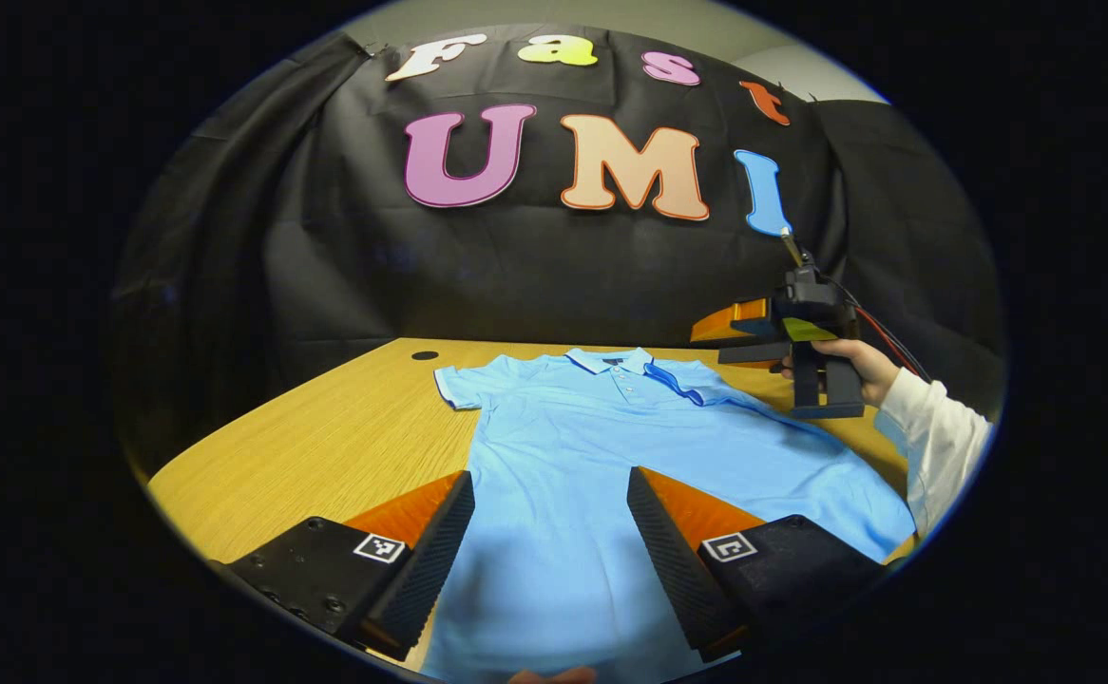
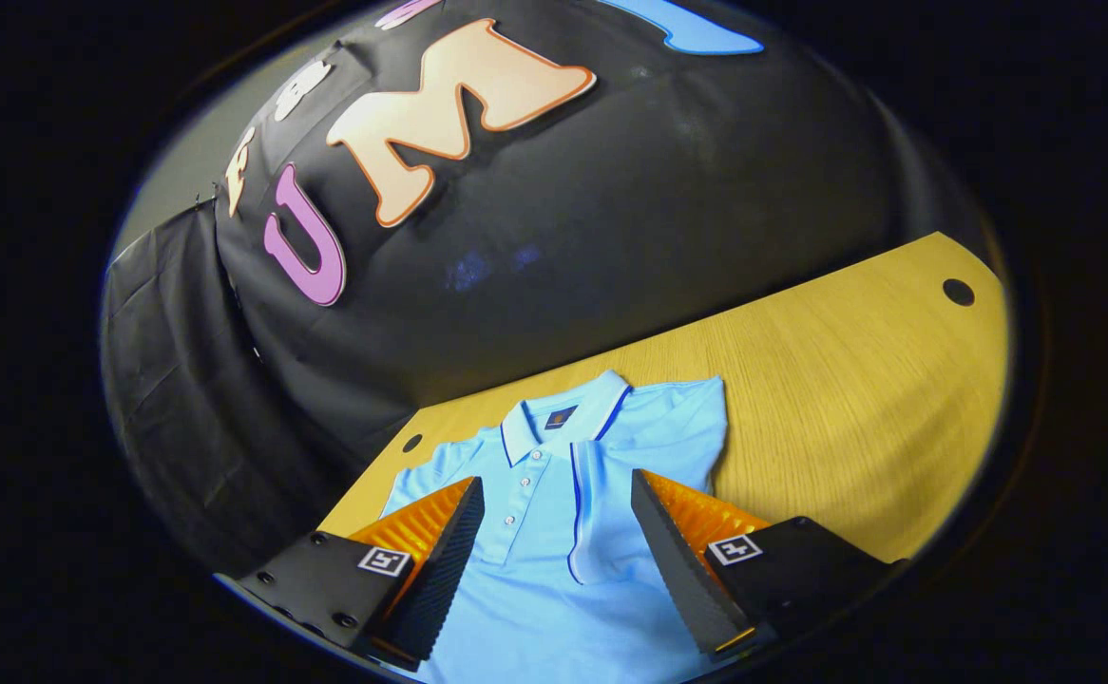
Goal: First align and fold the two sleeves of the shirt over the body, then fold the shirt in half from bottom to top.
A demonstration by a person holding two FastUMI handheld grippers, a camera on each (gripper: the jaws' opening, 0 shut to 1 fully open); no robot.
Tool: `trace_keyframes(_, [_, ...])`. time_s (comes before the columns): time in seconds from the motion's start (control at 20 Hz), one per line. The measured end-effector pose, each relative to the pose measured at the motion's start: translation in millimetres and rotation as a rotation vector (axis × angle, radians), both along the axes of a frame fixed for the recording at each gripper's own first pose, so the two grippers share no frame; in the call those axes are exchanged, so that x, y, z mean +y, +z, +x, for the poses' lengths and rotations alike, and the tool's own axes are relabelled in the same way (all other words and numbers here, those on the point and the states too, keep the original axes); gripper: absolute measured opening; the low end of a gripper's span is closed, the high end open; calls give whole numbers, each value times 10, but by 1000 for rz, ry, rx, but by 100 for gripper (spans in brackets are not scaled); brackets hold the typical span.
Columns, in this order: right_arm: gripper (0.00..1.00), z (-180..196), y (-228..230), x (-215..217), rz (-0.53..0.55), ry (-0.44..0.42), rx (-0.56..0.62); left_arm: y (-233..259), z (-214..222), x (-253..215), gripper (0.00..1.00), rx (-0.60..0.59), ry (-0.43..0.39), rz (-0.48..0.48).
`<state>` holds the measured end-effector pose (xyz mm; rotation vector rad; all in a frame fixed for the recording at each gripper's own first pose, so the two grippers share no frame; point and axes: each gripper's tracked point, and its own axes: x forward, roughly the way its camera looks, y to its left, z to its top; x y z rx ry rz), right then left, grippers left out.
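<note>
While the light blue polo shirt [image 1: 601,446] is lying face up on the wooden table [image 1: 326,437], both grippers are hovering above it with nothing between their fingers. In the left gripper view, the left gripper [image 1: 549,556] is hanging over the lower body of the shirt with its jaws standing wide apart, blue cloth showing in the gap. The collar [image 1: 609,360] is pointing toward the black cloth wall [image 1: 345,237], and the sleeve [image 1: 459,385] on the left of this view is lying spread out flat on the wood. On the opposite side, the other sleeve [image 1: 682,380] is lying folded inward over the chest, its dark trimmed edge crossing just beside the button placket. Farther off on the right of this view, the right gripper [image 1: 754,344] is being held in the air by a hand [image 1: 853,366] in a white sleeve [image 1: 934,432], above the shirt's far shoulder and not touching it.

In the right gripper view, the right gripper [image 2: 554,560] is looking down on the chest of the polo shirt [image 2: 554,589], its jaws also standing open. The folded sleeve [image 2: 601,532] is lying between its fingers, over the body and beside the placket buttons [image 2: 514,520]. The collar [image 2: 563,418] is sitting near the table's far edge, and a small round hole [image 2: 958,292] is showing in the bare tabletop [image 2: 849,399], well apart from the shirt.
</note>
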<state>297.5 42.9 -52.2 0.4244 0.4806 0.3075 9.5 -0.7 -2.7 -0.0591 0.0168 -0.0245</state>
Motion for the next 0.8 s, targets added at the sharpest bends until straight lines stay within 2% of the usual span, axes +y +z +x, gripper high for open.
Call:
trace_keyframes(0.35, [98, -673, 315, -347, -13, -25, -109, 12, 96, 12, 97, 53, -56, -65])
trace_keyframes(0.55, [97, -1116, 367, -597, -138, -59, -166, 200, 301, 171, 97, 58, -52, -36])
trace_keyframes(0.75, [98, -1597, 512, -620, -128, -36, -208, 423, 572, 382, 97, 71, -59, -8])
trace_keyframes(0.8, [94, -1693, 541, -646, -128, -35, -221, 498, 650, 436, 97, 74, -64, -15])
